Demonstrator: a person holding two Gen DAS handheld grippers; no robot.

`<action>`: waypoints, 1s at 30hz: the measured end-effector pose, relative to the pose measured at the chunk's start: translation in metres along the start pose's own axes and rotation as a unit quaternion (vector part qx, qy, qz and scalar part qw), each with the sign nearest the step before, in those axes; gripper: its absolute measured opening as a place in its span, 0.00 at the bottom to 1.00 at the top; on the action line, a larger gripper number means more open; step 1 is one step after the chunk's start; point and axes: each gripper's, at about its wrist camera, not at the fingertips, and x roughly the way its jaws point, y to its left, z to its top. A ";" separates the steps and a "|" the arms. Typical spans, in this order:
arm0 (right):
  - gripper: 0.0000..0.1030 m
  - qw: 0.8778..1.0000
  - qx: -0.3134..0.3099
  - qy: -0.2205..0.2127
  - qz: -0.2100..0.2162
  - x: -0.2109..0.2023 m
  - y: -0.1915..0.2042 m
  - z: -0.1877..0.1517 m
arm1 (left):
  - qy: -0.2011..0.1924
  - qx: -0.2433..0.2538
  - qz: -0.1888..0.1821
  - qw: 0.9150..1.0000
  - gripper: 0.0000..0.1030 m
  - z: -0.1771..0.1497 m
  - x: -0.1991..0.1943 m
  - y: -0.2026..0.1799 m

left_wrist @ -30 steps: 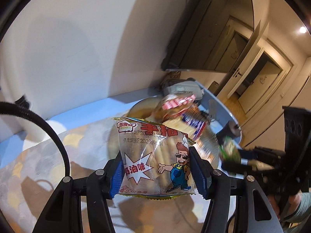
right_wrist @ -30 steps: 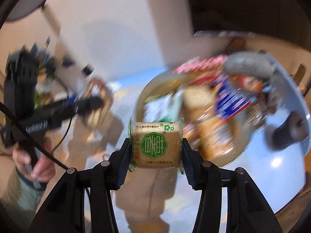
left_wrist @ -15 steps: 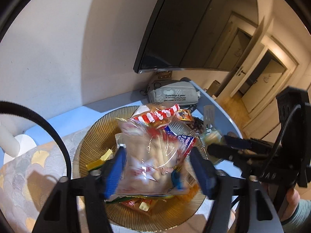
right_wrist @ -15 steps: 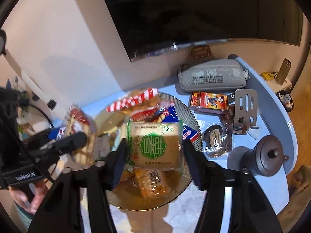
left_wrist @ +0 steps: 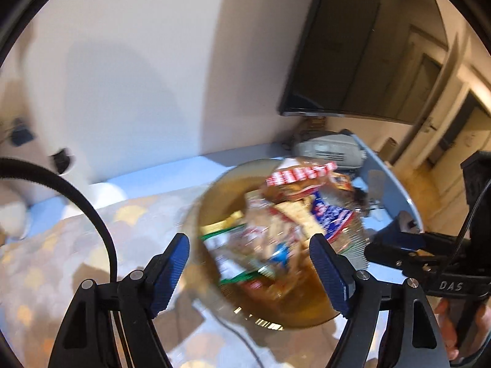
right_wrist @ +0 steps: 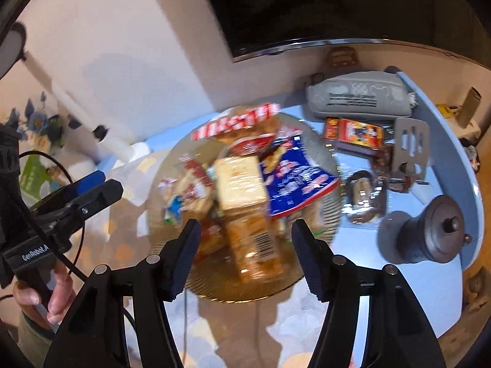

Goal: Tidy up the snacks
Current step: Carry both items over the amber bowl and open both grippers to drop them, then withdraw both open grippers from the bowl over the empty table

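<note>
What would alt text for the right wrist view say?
The right gripper hangs open and empty over an amber glass plate piled with snack packets. Beside it on the blue table sit a grey pouch and a dark lidded pot.

The left gripper [left_wrist: 250, 259] is hanging over the near-left side of the bowl [left_wrist: 211, 190], tilted steeply down, its jaws opening with nothing pressed between the pads. The right gripper [right_wrist: 245, 248] is standing apart-jawed over the bowl's near edge, also gripping nothing. A hand [right_wrist: 43, 288] is clutching the left gripper's handle left of the bowl.
</note>
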 end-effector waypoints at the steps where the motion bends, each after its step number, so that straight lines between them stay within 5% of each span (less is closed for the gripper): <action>1: 0.59 1.000 -0.005 0.000 0.004 0.000 0.006 -0.001 | -0.004 -0.003 0.013 1.000 0.76 -0.004 -0.007 0.004; 12: 0.62 0.997 -0.075 -0.010 0.016 -0.007 0.102 -0.018 | -0.037 -0.047 0.126 0.990 0.84 -0.054 -0.082 0.064; 30: 0.62 0.993 -0.116 0.002 -0.011 0.015 0.214 -0.083 | 0.001 -0.090 0.179 0.980 0.84 -0.141 -0.133 0.152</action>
